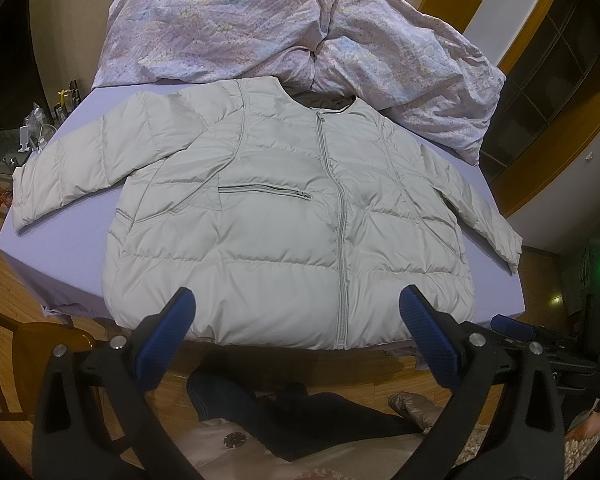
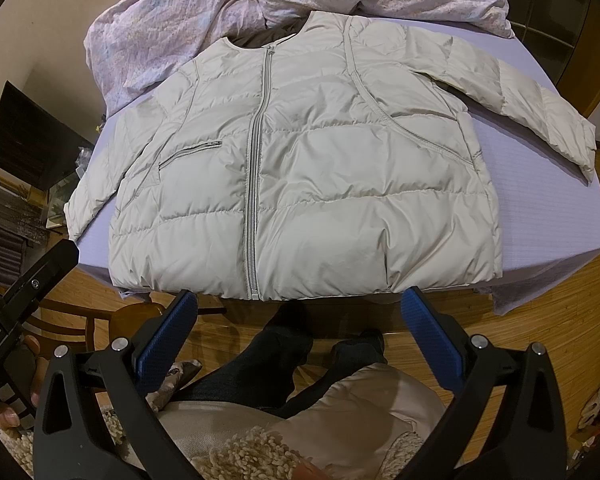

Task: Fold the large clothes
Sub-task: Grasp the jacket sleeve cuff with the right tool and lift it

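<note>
Two grippers, both spread wide and holding nothing: my left gripper (image 1: 296,320) and my right gripper (image 2: 300,320) hang side by side just short of the near edge of the bed (image 1: 496,284), above the wooden floor (image 2: 540,320) and the person's dark-trousered legs (image 2: 284,364).

Straight ahead of both sets of fingers lies the pale puffer jacket (image 1: 284,216), flat on its back, zipped up, hem nearest me and neckline farthest. Its hem runs right along the bed's near edge, directly in front of the fingertips. By my reading no fold has been made yet; the garment is only laid out, so the step in hand is the approach for the first fold.

I judge the next move calls for bringing a sleeve in across the body. The left sleeve (image 1: 60,176) stretches forward and to the left of my left gripper, its cuff near the bed's left edge; the right sleeve (image 2: 540,108) stretches forward and to the right of my right gripper, cuff almost at the right edge.

Room is fair: bare lilac sheet flanks the body on both sides. Beyond the neckline a rumpled floral duvet (image 1: 236,20) touches the collar, so there is little spare space ahead. A wooden chair (image 2: 112,320) sits low to the left.
</note>
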Available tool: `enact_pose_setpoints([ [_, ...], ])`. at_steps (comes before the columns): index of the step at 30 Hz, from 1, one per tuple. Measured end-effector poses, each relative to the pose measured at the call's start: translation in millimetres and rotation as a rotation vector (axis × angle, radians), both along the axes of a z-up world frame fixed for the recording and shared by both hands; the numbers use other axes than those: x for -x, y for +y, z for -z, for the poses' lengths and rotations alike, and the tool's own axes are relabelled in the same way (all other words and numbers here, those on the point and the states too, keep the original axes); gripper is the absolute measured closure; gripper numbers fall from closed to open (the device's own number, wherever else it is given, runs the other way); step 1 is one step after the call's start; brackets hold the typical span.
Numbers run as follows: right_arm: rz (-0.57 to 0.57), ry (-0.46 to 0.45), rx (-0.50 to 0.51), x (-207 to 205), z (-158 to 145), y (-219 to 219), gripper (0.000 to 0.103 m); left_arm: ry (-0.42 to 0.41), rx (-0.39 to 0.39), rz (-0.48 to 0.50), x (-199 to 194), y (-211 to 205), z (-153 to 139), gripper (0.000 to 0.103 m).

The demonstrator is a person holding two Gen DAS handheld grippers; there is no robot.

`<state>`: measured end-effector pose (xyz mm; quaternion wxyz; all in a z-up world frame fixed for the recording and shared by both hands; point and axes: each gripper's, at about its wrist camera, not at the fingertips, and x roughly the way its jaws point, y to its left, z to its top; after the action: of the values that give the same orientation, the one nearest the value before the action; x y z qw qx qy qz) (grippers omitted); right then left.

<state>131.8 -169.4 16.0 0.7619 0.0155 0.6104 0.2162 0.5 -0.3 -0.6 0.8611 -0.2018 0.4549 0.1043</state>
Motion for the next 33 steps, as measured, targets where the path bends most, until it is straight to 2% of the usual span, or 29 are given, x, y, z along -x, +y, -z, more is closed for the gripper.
enact_pose_setpoints([
  [14, 0.010, 0.008, -0.003, -6.0, 3.9, -2.3, 0.001, 0.002, 0.000, 0.000, -0.1, 0.2, 0.0, 0.002],
  [17, 0.042, 0.023, -0.020, -14.2, 7.2, -8.7, 0.001, 0.005, 0.002, -0.002, -0.3, 0.2, 0.6, 0.002],
  [23, 0.213, 0.088, -0.117, -56.4, 27.8, -48.7, 0.001, 0.034, 0.016, -0.015, -0.9, 8.5, 15.0, 0.002],
  [24, 0.238, 0.098, -0.129, -64.0, 31.7, -55.6, 0.001, 0.035, 0.017, -0.019, -8.2, 10.3, 9.9, 0.002],
  [27, 0.401, 0.121, -0.213, -95.5, 52.6, -98.1, 0.001, 0.033, 0.015, -0.022, -14.5, 13.7, 14.8, 0.002],
  [29, 0.499, 0.129, -0.232, -112.1, 66.2, -124.7, 0.001, 0.036, 0.012, -0.023, -21.5, 17.5, 19.9, 0.002],
  [33, 0.735, 0.203, -0.309, -142.1, 103.2, -189.9, 0.001, 0.048, 0.031, -0.020, -31.9, 23.7, 23.1, 0.002],
])
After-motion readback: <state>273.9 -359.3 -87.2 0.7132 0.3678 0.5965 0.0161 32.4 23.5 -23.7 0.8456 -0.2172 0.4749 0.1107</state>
